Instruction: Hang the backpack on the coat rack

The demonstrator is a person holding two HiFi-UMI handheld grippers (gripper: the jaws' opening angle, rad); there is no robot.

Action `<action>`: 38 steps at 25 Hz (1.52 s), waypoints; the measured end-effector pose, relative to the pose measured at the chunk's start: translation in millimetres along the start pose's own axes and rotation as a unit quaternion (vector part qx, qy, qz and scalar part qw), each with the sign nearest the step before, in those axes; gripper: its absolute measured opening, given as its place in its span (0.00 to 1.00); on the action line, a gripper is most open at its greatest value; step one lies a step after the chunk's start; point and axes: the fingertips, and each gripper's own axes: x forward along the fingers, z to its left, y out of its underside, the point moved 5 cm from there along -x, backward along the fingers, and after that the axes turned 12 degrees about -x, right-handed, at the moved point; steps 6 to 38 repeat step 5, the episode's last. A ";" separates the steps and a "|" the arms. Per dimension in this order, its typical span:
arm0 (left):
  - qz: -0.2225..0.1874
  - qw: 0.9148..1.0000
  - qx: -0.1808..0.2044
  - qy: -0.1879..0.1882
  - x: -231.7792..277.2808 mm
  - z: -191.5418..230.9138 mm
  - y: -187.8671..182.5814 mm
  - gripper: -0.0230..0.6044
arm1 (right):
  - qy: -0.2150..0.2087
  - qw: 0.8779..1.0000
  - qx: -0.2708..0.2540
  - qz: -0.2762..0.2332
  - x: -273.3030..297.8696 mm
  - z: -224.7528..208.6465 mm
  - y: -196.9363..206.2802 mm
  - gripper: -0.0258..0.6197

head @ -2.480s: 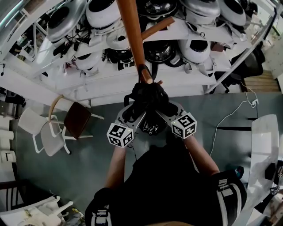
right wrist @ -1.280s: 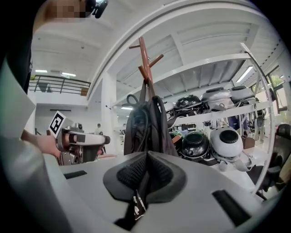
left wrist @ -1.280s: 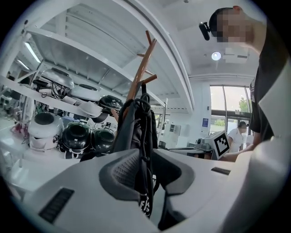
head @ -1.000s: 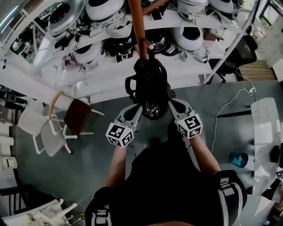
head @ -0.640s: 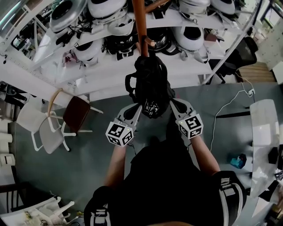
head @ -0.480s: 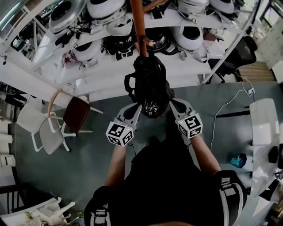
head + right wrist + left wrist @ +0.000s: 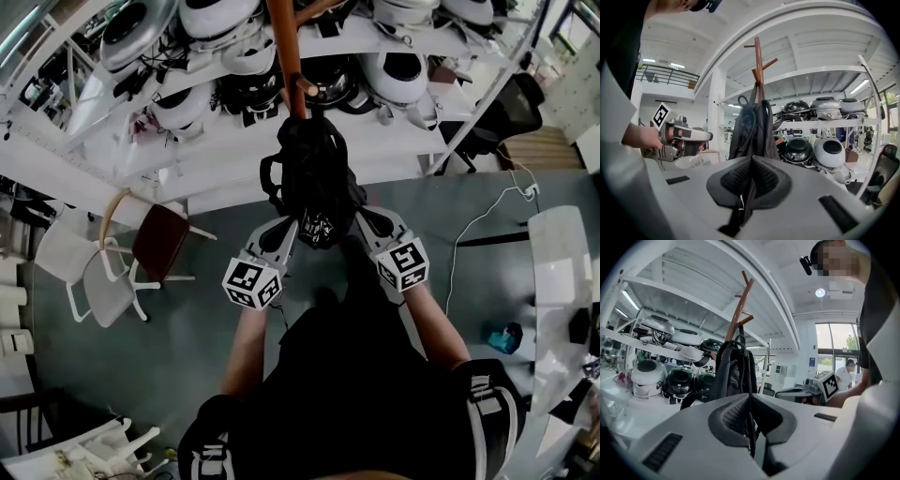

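Backpack [image 7: 314, 183] hung on the coat rack [image 7: 284, 47], yet left gripper [image 7: 750, 398] and right gripper [image 7: 751, 160] fingers pinched its straps [image 7: 750, 432], so pulling away unreleased could unhook it.

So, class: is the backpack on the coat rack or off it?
On: the backpack hangs upright from a peg of the coat rack, its top loop hooked over it.

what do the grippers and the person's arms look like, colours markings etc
Both the left gripper and right gripper have light grey plastic bodies with dark ribbed pads, each carrying a white cube with black square markers. The person wears a black top; forearms are uncovered.
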 end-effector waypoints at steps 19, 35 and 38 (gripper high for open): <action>0.000 1.000 0.002 -0.001 3.2 -2.5 -0.5 0.09 | 0.001 1.000 0.004 0.000 -1.5 -4.2 3.5 0.06; 0.000 1.000 0.002 -0.001 3.2 -2.5 -0.5 0.09 | 0.001 1.000 0.004 0.000 -1.5 -4.2 3.5 0.06; 0.000 1.000 0.002 -0.001 3.2 -2.5 -0.5 0.09 | 0.001 1.000 0.004 0.000 -1.5 -4.2 3.5 0.06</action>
